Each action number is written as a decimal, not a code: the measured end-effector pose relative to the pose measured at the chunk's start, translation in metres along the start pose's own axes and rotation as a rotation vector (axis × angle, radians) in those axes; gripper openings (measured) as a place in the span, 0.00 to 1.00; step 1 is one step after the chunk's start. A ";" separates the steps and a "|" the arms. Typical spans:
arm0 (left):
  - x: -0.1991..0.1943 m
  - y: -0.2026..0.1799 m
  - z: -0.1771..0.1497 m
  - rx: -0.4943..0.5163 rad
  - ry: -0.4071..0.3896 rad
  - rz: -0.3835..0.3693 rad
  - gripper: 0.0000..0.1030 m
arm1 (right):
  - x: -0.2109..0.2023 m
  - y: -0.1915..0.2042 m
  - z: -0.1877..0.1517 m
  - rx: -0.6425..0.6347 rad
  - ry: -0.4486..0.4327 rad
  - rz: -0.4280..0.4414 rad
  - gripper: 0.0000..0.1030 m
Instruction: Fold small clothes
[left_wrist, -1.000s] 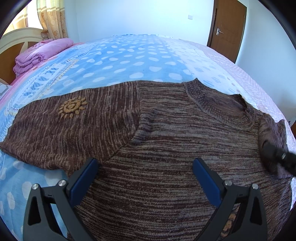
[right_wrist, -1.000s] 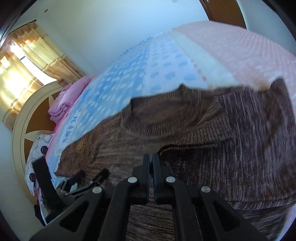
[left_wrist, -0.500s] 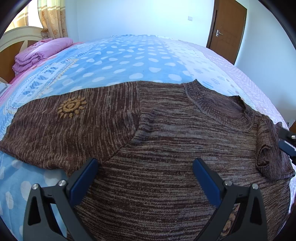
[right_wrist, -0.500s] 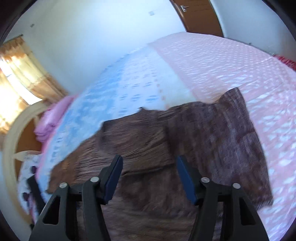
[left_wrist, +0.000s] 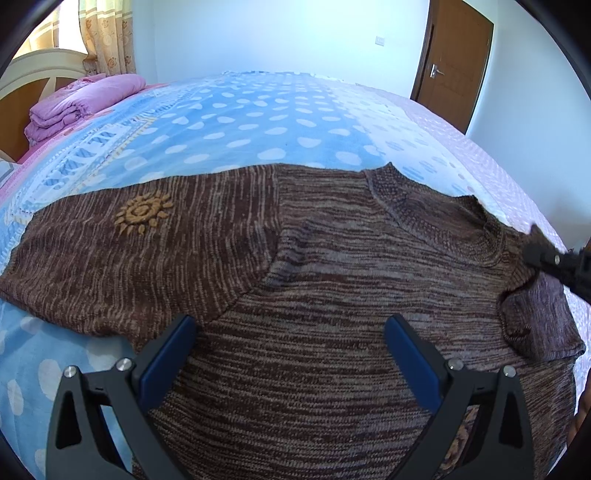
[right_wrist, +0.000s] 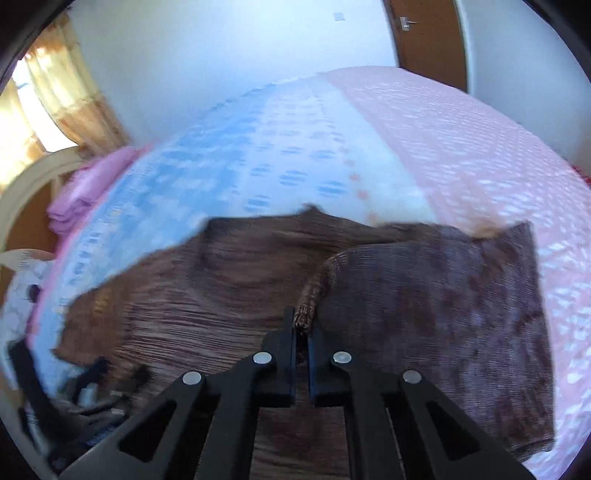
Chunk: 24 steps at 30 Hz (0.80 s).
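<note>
A brown knitted sweater with a yellow sun emblem lies flat on the bed, its right sleeve folded in over the body. My left gripper hovers open over the lower chest, with nothing between its blue pads. My right gripper is closing tight on a raised edge of the folded sleeve, and the knit shows between its fingertips. In the left wrist view the right gripper reaches in from the right edge beside the collar.
The bedspread is blue with white dots and turns pink on the right. A folded pink blanket lies by the headboard at far left. A brown door stands at the back right.
My right gripper let go of the sleeve, opened wide, then shut again on the sleeve's raised edge nearer the collar. The left gripper stayed put and open.
</note>
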<state>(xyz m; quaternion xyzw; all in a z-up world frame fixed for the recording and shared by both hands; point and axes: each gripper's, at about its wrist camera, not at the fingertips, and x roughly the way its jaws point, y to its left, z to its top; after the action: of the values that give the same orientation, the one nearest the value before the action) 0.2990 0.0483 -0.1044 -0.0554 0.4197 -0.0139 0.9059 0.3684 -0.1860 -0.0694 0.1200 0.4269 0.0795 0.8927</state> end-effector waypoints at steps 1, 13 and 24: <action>0.000 0.001 0.000 -0.002 -0.001 -0.002 1.00 | 0.002 0.011 0.002 -0.017 -0.002 0.007 0.04; -0.001 0.003 -0.001 -0.010 -0.010 -0.016 1.00 | 0.067 0.067 0.007 -0.012 0.125 0.204 0.14; 0.000 0.001 -0.001 -0.003 -0.009 -0.007 1.00 | -0.002 0.019 -0.021 -0.003 0.021 0.114 0.43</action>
<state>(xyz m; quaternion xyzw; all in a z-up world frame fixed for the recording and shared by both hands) 0.2982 0.0496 -0.1046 -0.0582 0.4154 -0.0161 0.9076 0.3497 -0.1650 -0.0754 0.1418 0.4284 0.1323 0.8825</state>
